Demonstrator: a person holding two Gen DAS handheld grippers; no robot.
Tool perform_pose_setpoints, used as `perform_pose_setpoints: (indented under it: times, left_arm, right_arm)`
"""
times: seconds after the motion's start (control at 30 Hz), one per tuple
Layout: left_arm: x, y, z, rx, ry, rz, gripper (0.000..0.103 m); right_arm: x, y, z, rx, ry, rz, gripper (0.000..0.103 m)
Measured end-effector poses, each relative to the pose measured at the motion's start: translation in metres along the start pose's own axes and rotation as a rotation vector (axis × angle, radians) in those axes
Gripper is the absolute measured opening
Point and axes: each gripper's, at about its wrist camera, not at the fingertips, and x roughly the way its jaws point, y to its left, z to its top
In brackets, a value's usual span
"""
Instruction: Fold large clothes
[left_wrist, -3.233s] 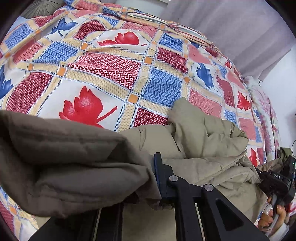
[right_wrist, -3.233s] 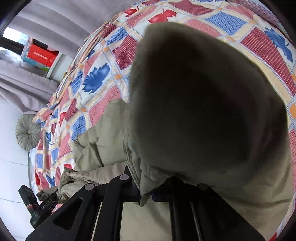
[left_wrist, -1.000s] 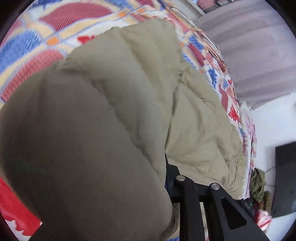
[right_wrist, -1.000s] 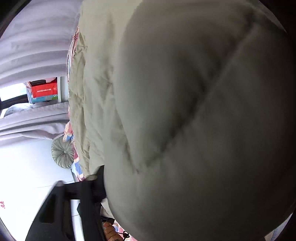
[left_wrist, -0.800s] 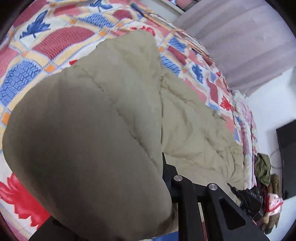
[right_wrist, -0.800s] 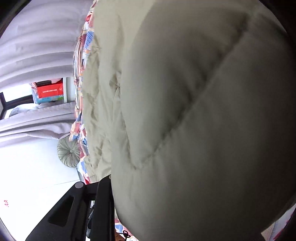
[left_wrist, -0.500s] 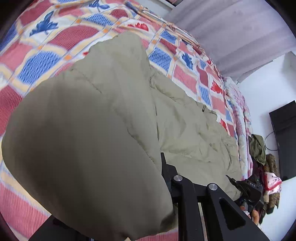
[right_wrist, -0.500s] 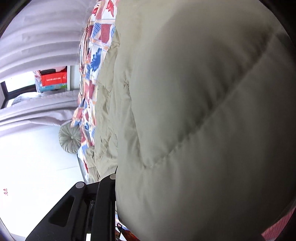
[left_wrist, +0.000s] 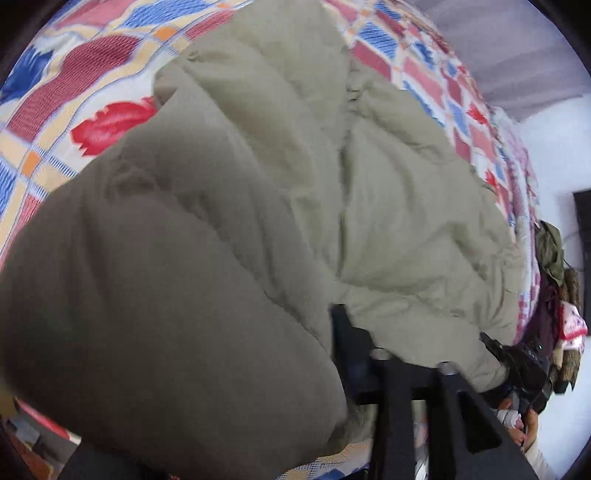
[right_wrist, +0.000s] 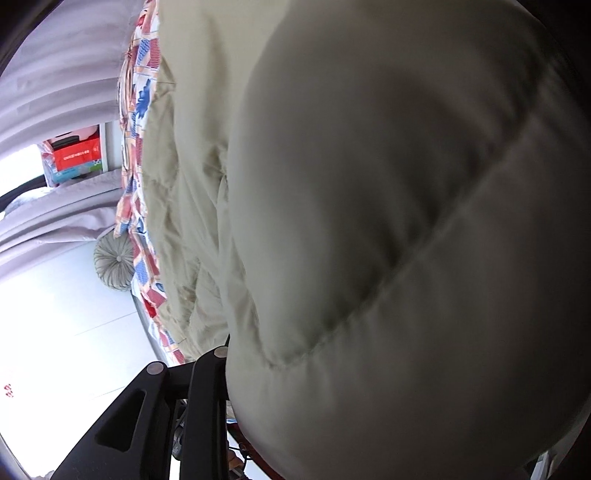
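Nearest, in the left wrist view: left claw (left_wrist: 280, 332) half buried under a fat bulge of the padded khaki coat (left_wrist: 388, 206). Jaws just now opening, quilted fabric between them, pads hidden; pinched or let go, cannot tell.

Much the same in the right wrist view: right claw (right_wrist: 295, 369) with jaws just now opening, one black finger showing at the left, the other smothered by a puffy quilted panel. Grip or no grip, cannot tell.

Beyond the claws: rest of the coat lying rumpled along the patchwork bedcover (left_wrist: 92, 122), from the near edge of the bed towards the far side. Farther off, a round cushion (right_wrist: 114, 264) and a grey curtain (right_wrist: 55, 74).

Judged light for its bulk, soft, springy, probably smooth-shelled: apt to puff back open after a fold and to slide out of a shallow pinch. Best taken at a hem, cuff or stitched seam, where thin and flat, not mid-panel. Likely needs pressing down after each fold.
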Motion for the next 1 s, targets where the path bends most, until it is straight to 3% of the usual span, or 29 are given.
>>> perform_pose_setpoints:
  times: [0.13, 0.2, 0.33, 0.43, 0.47, 0.57, 0.63, 0.73, 0.87, 0.9, 1.0]
  left_arm:
    - [-0.014, 0.012, -0.006, -0.024, 0.014, 0.016, 0.056]
    - [-0.03, 0.013, -0.008, 0.0, 0.021, 0.045, 0.056]
    - [-0.073, 0.012, -0.01, 0.058, 0.008, 0.098, 0.056]
    - [-0.107, 0.009, -0.008, 0.107, -0.054, 0.156, 0.056]
    - [-0.118, 0.007, -0.007, 0.127, -0.078, 0.17, 0.056]
    - [-0.136, -0.01, 0.005, 0.169, -0.127, 0.153, 0.056]
    - [-0.134, -0.027, 0.015, 0.214, -0.143, 0.113, 0.056]
    - [-0.109, -0.065, 0.031, 0.286, -0.143, 0.064, 0.056]
    - [-0.066, -0.123, 0.044, 0.393, -0.147, 0.012, 0.056]
    - [-0.054, -0.138, 0.047, 0.416, -0.158, 0.006, 0.056]
    - [-0.019, -0.16, 0.056, 0.432, -0.177, 0.012, 0.056]
  right_arm:
    - [-0.004, 0.011, 0.005, -0.004, 0.009, -0.049, 0.047]
    - [-0.014, 0.015, 0.004, -0.01, 0.011, -0.097, 0.059]
    - [-0.047, 0.02, -0.007, -0.027, 0.01, -0.181, 0.06]
    - [-0.081, 0.033, -0.012, -0.063, -0.03, -0.235, 0.06]
    - [-0.091, 0.039, -0.013, -0.082, -0.053, -0.256, 0.059]
    - [-0.124, 0.061, -0.015, -0.175, -0.156, -0.318, 0.028]
    - [-0.132, 0.077, -0.01, -0.221, -0.195, -0.303, 0.027]
    - [-0.114, 0.099, -0.011, -0.295, -0.177, -0.27, 0.027]
    - [-0.038, 0.121, -0.025, -0.427, -0.09, -0.262, 0.027]
    - [-0.021, 0.118, -0.044, -0.47, -0.077, -0.268, 0.027]
    - [0.018, 0.144, -0.05, -0.597, -0.046, -0.27, 0.027]
